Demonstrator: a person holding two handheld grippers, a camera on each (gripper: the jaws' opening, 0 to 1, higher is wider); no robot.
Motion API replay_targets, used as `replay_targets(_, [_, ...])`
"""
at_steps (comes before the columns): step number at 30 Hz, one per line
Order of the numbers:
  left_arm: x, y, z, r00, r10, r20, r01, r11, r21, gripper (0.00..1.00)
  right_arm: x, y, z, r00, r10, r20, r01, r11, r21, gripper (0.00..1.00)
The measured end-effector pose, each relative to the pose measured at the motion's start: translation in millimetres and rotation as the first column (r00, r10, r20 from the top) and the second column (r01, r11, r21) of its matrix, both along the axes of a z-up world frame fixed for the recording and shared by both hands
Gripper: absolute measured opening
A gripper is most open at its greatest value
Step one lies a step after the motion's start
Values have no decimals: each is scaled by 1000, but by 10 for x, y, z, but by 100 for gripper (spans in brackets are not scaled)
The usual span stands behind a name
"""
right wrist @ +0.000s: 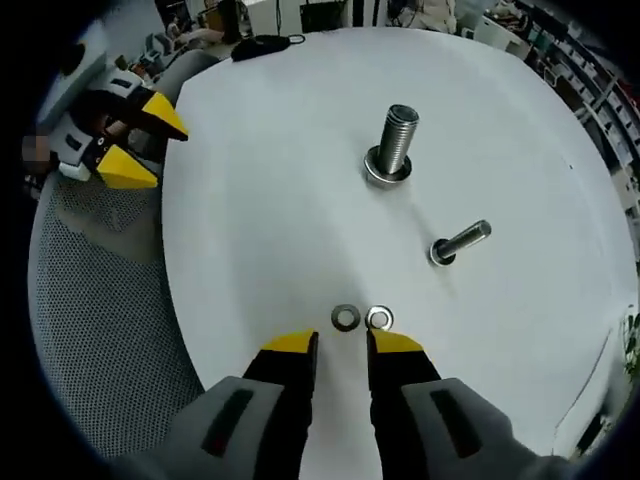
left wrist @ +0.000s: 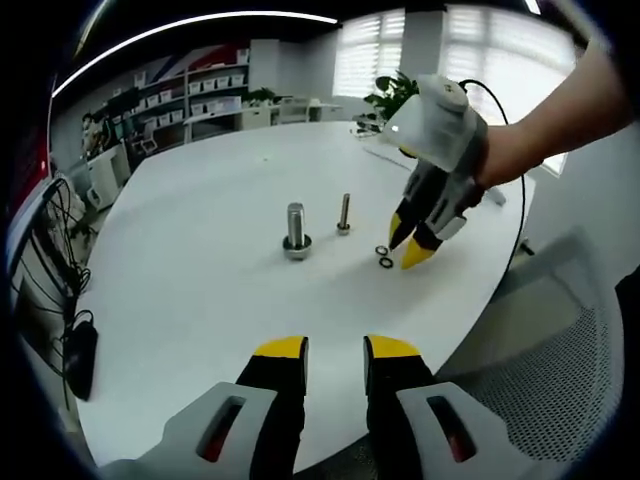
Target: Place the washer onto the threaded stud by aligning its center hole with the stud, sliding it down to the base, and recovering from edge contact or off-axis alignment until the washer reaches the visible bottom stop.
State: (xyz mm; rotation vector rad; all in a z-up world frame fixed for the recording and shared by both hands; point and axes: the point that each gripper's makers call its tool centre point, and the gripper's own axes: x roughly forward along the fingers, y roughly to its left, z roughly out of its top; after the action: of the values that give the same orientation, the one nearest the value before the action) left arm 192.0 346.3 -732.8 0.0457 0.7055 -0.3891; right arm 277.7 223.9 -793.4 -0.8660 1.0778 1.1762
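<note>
Right hand-held gripper (right wrist: 342, 344) hovers released over two washers (right wrist: 346, 318) lying side by side; closing could grab both or scatter them across the tabletop (right wrist: 260, 180).

in the left gripper view the two washers (left wrist: 384, 256) beside the right gripper (left wrist: 408, 243) are too small to show their holes clearly. shelf contents far behind the table (left wrist: 200, 290) are blurred. in the right gripper view the mesh chair (right wrist: 100, 300) is cut off.
</note>
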Motion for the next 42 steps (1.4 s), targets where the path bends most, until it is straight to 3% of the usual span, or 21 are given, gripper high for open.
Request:
replay_targets(11, [3,12,-1,1000,5,-2,-5,1000,1,20,11,75,-59,1000,10,2,-10,1000,-9,22])
replay_targets(14, [1,13,4,1000,5,-3,-5,1000,3,20,7,81,-60,997,78,27,-77,997,-28,22])
replay_targets(20, [7,19,9,1000,8,0,-8,1000,0,20,-3,93,-59,996,83,18,-83,996,-39,21])
replay_targets(42, [7,32,-6,1000,14,-6,-14,1000,6,20,21,138,-88,981,192,-9,-190,965,-178,15])
